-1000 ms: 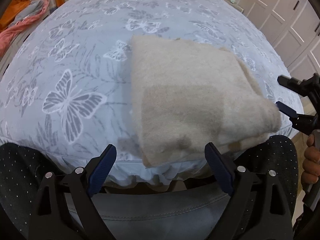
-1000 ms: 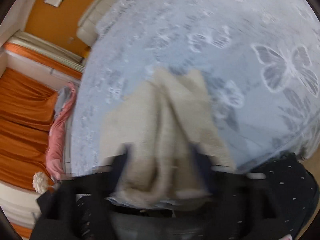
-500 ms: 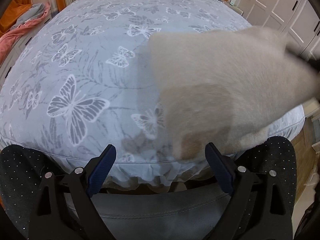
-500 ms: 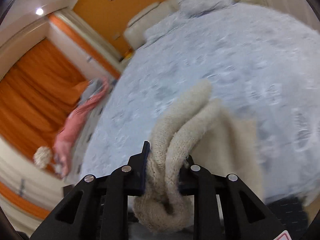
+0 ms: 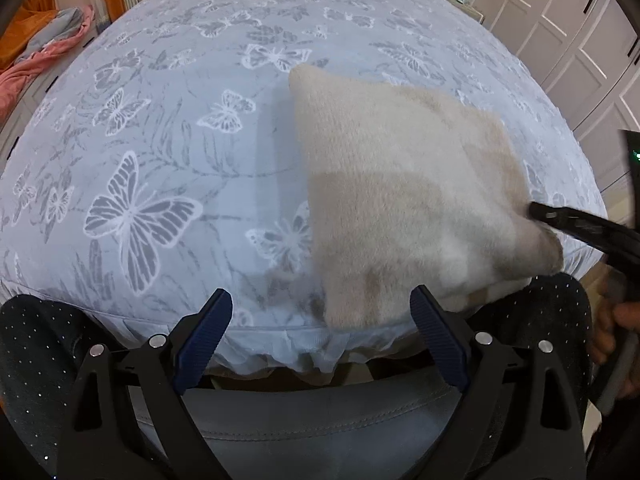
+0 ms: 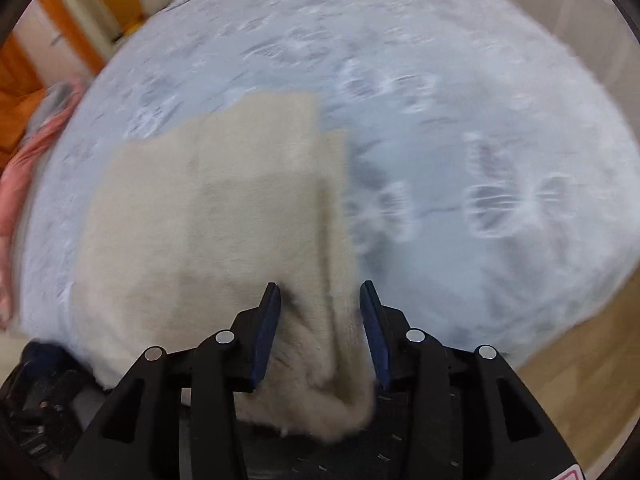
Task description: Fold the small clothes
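A folded beige fleece garment (image 5: 408,200) lies on the butterfly-print bedspread (image 5: 160,140), near the bed's front right edge. My left gripper (image 5: 320,320) is open and empty, just in front of the garment's near left corner. My right gripper (image 6: 320,304) has its jaws partly apart around the garment's near edge (image 6: 320,360), which bunches between them; the view is blurred. In the left wrist view the right gripper's finger (image 5: 576,224) touches the garment's right corner.
Pink and grey clothes (image 5: 44,52) lie at the bed's far left. White wardrobe doors (image 5: 560,32) stand to the right. Orange curtains (image 6: 24,80) hang at the left. Wooden floor (image 6: 580,360) shows past the bed's right edge. My lap is under the grippers.
The right gripper lifted the garment, then laid it back down flat further right on the bed. Its jaws have spread from tightly shut. The left gripper stayed open and almost still.
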A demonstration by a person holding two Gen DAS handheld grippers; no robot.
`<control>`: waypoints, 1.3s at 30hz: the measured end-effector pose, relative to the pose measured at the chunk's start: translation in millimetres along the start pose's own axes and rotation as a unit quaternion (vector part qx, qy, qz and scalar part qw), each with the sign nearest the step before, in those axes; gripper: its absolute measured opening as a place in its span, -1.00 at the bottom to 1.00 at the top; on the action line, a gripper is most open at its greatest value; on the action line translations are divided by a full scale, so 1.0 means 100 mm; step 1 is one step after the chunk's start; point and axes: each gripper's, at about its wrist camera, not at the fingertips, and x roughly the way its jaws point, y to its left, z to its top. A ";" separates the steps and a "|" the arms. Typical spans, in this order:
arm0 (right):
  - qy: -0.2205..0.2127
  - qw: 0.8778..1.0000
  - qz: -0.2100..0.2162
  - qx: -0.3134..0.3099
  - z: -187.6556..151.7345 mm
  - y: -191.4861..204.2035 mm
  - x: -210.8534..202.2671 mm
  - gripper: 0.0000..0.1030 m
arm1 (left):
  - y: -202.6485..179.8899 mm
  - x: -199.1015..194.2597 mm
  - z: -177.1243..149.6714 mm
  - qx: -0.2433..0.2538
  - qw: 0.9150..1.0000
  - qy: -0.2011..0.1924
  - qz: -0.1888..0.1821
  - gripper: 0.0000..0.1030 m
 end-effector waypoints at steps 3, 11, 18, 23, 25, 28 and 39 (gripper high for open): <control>-0.028 0.995 0.094 -0.005 -0.03 0.05 -0.35 -0.31 | -0.02 0.06 0.05 -0.002 1.000 0.005 0.002 0.72; 0.147 0.983 0.039 -0.104 -0.41 0.58 0.67 -0.53 | -0.12 0.27 0.17 -0.001 0.999 0.035 0.033 0.72; 0.108 0.990 0.056 -0.071 -0.25 0.61 0.42 -0.55 | -0.12 0.09 0.30 -0.020 1.000 -0.003 0.021 0.72; 0.142 0.986 0.048 -0.079 -0.32 0.56 0.52 -0.58 | -0.15 0.45 0.32 -0.012 0.997 0.056 0.047 0.72; 0.084 0.994 0.060 -0.043 -0.15 0.44 0.24 -0.50 | -0.13 0.49 0.30 -0.019 0.997 0.055 0.043 0.75; 0.015 0.999 0.035 0.008 0.06 0.15 0.06 0.04 | -0.15 0.51 0.27 -0.011 0.998 0.050 0.048 0.75; 0.040 0.997 0.056 0.025 0.07 -0.10 0.31 -0.76 | -0.19 0.52 0.24 0.001 0.997 0.044 0.057 0.76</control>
